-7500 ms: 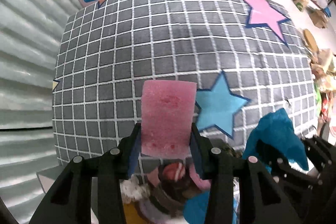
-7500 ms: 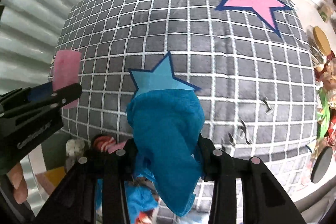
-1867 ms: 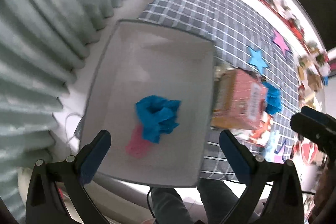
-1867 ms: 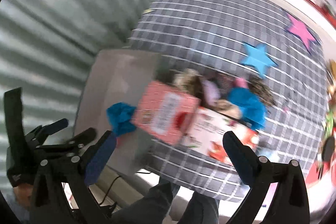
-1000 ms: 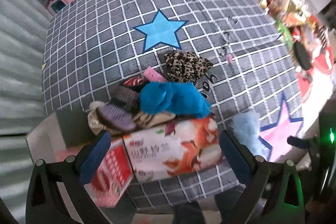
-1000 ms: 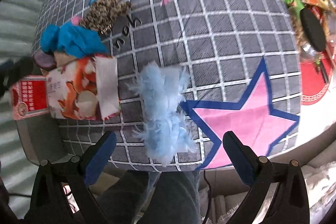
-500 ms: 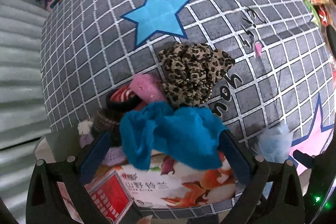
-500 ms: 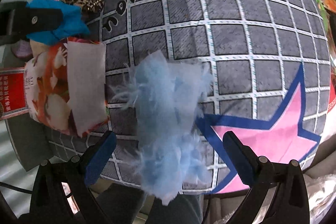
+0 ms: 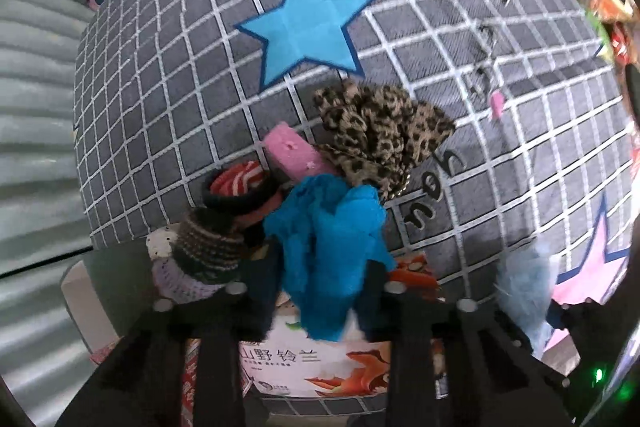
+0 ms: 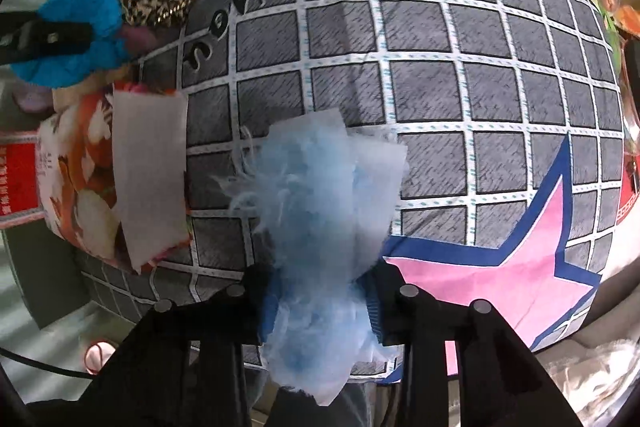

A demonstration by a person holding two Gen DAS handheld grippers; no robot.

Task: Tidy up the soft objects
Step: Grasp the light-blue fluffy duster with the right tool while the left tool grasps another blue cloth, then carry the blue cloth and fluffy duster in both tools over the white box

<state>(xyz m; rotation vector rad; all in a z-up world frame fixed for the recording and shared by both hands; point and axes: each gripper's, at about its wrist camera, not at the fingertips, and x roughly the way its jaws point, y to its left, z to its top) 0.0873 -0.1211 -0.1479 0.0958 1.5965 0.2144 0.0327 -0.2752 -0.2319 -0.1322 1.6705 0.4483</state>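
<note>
My left gripper (image 9: 320,291) is shut on a bright blue cloth (image 9: 328,239) at the near edge of a pile of soft things: a leopard-print scrunchie (image 9: 380,135), a pink sponge (image 9: 296,155), a red striped sock (image 9: 236,179) and a brown knit piece (image 9: 208,247). My right gripper (image 10: 320,295) is shut on a pale blue fluffy cloth (image 10: 320,187) lying on the grey checked cover (image 10: 440,87). The fluffy cloth also shows at the right of the left wrist view (image 9: 524,287). The left gripper and blue cloth show at the far left of the right wrist view (image 10: 72,35).
Tissue packs (image 9: 320,367) lie at the near table edge under the left gripper; they also show in the right wrist view (image 10: 100,175). A grey bin (image 9: 84,299) stands at the lower left. Clutter (image 9: 600,3) lines the far right. A curtain (image 9: 32,107) hangs at the left.
Both grippers have come down and closed: the left on the bright blue cloth, the right on the pale blue fluffy cloth. Half a second ago both were open above them.
</note>
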